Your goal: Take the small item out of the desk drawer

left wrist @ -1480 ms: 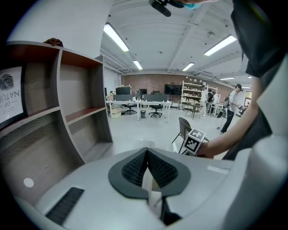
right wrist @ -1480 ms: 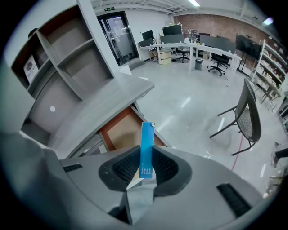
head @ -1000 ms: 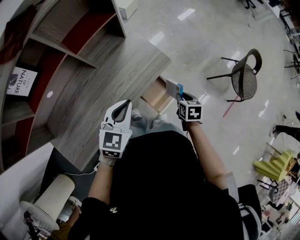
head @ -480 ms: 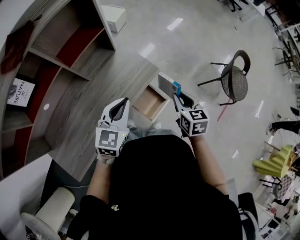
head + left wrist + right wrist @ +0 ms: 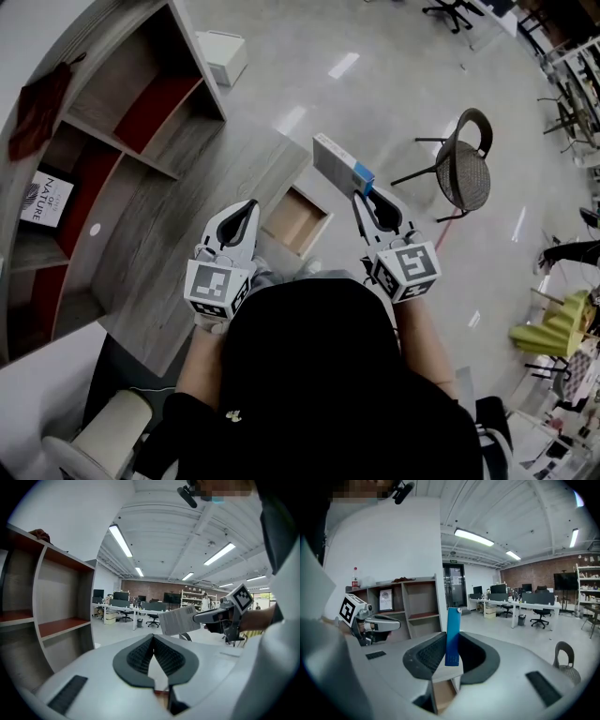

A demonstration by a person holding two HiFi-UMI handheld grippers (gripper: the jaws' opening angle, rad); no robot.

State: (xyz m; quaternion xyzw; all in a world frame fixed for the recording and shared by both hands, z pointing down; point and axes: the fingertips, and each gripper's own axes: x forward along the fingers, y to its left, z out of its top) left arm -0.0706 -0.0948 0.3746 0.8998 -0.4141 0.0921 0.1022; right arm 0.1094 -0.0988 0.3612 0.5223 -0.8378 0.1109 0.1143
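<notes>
The right tongs (image 5: 362, 194) grip the small box (image 5: 337, 164) over the open drawer (image 5: 296, 221); left tongs (image 5: 247, 207) closed, empty, chair (image 5: 466, 172) well apart.

Print on the box (image 5: 339, 166) is way too small to read. Near edge of the desk (image 5: 187, 216) vanishes under the person's black top (image 5: 319, 375), and the white round thing (image 5: 98, 448) bottom-left gets chopped off at the edge.
</notes>
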